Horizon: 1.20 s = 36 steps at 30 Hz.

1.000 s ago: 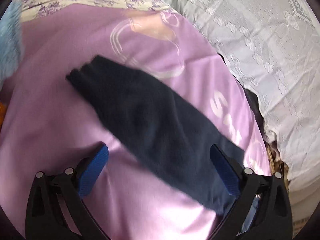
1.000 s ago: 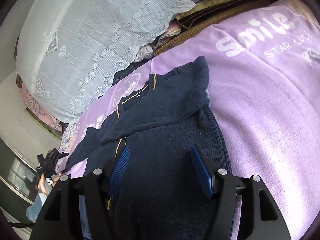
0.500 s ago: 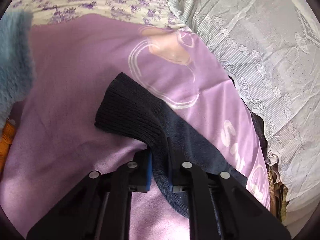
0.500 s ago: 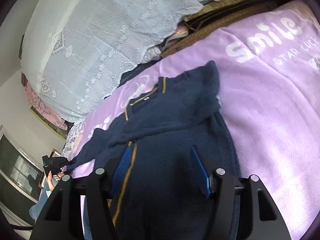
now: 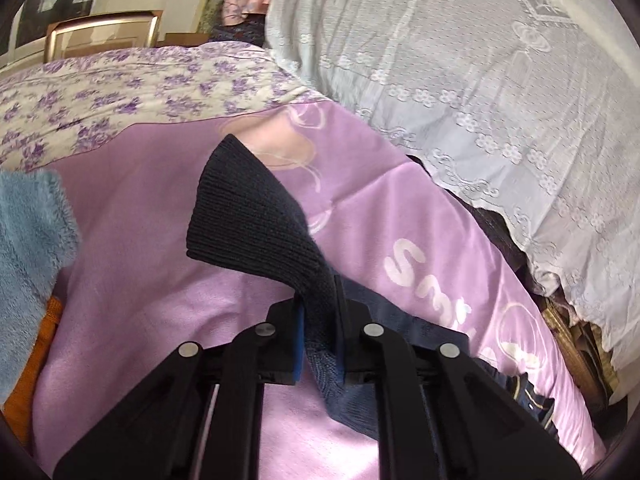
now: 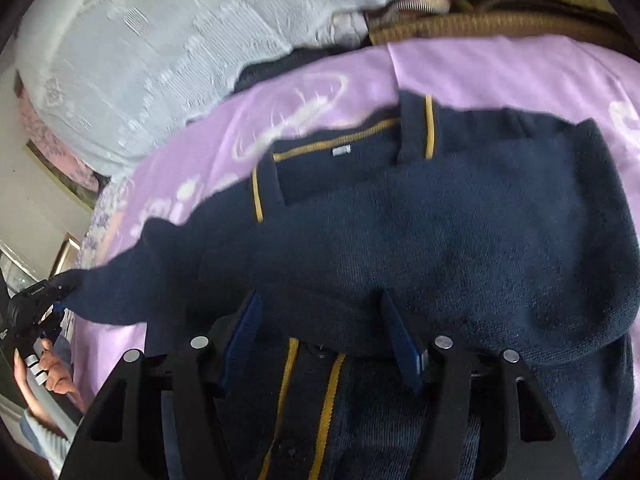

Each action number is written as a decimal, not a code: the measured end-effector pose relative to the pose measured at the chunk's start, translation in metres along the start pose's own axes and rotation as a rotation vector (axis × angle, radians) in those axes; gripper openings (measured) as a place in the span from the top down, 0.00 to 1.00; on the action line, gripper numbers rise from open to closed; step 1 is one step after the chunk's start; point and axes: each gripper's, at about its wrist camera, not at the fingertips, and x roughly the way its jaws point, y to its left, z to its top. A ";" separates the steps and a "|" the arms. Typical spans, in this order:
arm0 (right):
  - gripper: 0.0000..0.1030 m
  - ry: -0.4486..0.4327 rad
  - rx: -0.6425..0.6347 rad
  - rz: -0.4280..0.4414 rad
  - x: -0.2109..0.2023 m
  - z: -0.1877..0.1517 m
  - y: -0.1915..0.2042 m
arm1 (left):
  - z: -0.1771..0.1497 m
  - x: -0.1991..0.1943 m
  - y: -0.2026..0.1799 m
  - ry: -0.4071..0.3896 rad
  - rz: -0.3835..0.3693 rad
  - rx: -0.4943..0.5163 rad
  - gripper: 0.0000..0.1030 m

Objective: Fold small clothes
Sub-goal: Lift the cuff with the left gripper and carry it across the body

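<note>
A navy knit sweater (image 6: 420,232) with yellow collar trim lies on a purple blanket (image 6: 480,68). One sleeve stretches out to the left. My left gripper (image 5: 318,332) is shut on that sleeve just behind its ribbed cuff (image 5: 248,216), which stands lifted off the blanket. In the right wrist view the left gripper (image 6: 66,288) shows at the far left, with a hand (image 6: 52,368) on its handle. My right gripper (image 6: 322,320) hovers open low over the sweater's front; its blue pads (image 6: 400,336) stand apart above the fabric and press on nothing.
A white lace cover (image 5: 480,80) drapes over a bulky pile along the blanket's far side. A floral sheet (image 5: 120,92) lies beyond the blanket. A fluffy blue cloth (image 5: 28,232) and something orange (image 5: 36,360) sit at the left edge. A wicker edge (image 6: 480,24) lies behind.
My left gripper went from wide open over the sleeve to shut on it, then raised the cuff. My right gripper swept sideways across the sweater, its jaws staying apart.
</note>
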 end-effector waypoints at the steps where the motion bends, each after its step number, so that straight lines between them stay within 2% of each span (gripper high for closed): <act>1: 0.40 0.002 0.011 0.019 -0.007 -0.001 -0.001 | -0.001 -0.002 -0.004 -0.002 -0.007 0.015 0.90; 6: 0.40 -0.100 0.069 0.149 -0.061 -0.003 -0.016 | -0.013 -0.021 -0.041 -0.024 -0.052 0.137 0.90; 12: 0.37 -0.147 0.137 0.209 -0.095 -0.003 -0.039 | -0.039 -0.040 -0.083 -0.025 -0.102 0.269 0.90; 16: 0.37 -0.153 0.193 0.264 -0.100 0.002 -0.052 | -0.068 -0.055 -0.121 -0.034 -0.137 0.412 0.90; 21: 0.37 -0.147 0.237 0.322 -0.100 0.007 -0.062 | -0.094 -0.066 -0.166 -0.041 -0.157 0.537 0.90; 29: 0.37 -0.144 0.307 0.348 -0.096 0.013 -0.084 | -0.129 -0.073 -0.221 -0.042 -0.176 0.651 0.90; 36: 0.36 -0.166 0.346 0.375 -0.102 0.017 -0.096 | -0.165 -0.064 -0.255 0.022 -0.196 0.684 0.90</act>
